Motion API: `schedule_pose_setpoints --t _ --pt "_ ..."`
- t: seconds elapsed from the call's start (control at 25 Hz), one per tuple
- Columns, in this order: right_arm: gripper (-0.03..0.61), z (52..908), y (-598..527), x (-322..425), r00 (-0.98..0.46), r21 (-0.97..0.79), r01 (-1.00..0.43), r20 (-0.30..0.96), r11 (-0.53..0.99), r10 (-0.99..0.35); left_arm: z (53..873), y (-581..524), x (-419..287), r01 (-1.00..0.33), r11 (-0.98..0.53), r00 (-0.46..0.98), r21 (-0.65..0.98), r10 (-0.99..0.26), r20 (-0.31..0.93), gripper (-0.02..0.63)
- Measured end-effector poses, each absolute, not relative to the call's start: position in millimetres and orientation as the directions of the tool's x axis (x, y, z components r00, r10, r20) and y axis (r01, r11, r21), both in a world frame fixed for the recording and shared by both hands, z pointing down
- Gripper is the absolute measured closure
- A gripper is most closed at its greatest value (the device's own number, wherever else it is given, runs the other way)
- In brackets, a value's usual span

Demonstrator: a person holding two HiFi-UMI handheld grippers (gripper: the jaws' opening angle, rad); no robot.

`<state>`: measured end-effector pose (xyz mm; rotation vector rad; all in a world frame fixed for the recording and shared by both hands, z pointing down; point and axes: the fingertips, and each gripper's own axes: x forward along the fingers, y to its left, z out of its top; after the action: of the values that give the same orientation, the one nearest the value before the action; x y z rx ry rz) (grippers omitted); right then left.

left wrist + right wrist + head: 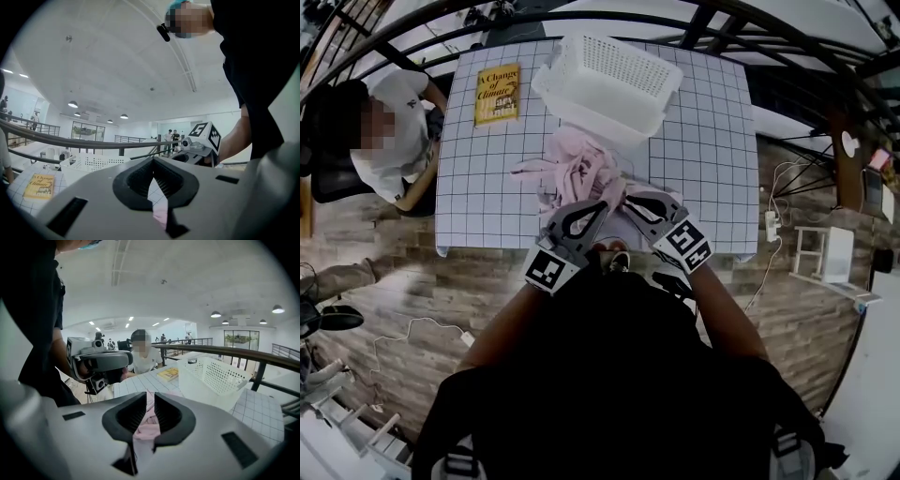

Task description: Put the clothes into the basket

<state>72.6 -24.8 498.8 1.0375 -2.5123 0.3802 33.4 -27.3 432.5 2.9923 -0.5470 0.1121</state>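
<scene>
A heap of pink clothes (581, 173) lies on the checked table (712, 169), just in front of the white plastic basket (602, 117). Both grippers hover side by side over the heap's near edge. My left gripper (602, 203) is shut, its tips meeting, and pink cloth (159, 213) shows below it. My right gripper (625, 197) stands open by a narrow slit. Pink cloth (149, 427) shows through that slit, and the pads are not pressing on it. The basket (211, 378) stands ahead and to the right of the right gripper.
A yellow book (497, 94) lies at the table's far left corner. A seated person (389, 136) leans on the table's left side. Cables and a power strip (772, 225) lie on the wooden floor to the right. A dark railing runs behind the table.
</scene>
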Motion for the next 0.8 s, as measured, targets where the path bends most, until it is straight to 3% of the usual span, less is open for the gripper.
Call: schedule_pose_setpoints --t 0.28,0.52,0.8 --pt "0.417 571 -41 66 -0.63 -0.189 -0.68 0.644 0.708 -0.433 464 -48 38 -0.334 -0.938 0.939 0.094 -0.324 0.112 0.611" --pt "0.316 630 -43 68 -0.52 -0.178 -0.635 0.818 0.752 -0.245 479 -58 42 -0.32 -0.944 0.944 0.083 -0.311 0.108 0.611" --pt "0.247 669 -46 68 -0.407 -0.17 -0.573 0.908 0.801 -0.099 493 -67 41 -0.332 -0.94 0.939 0.084 -0.32 0.128 0.611"
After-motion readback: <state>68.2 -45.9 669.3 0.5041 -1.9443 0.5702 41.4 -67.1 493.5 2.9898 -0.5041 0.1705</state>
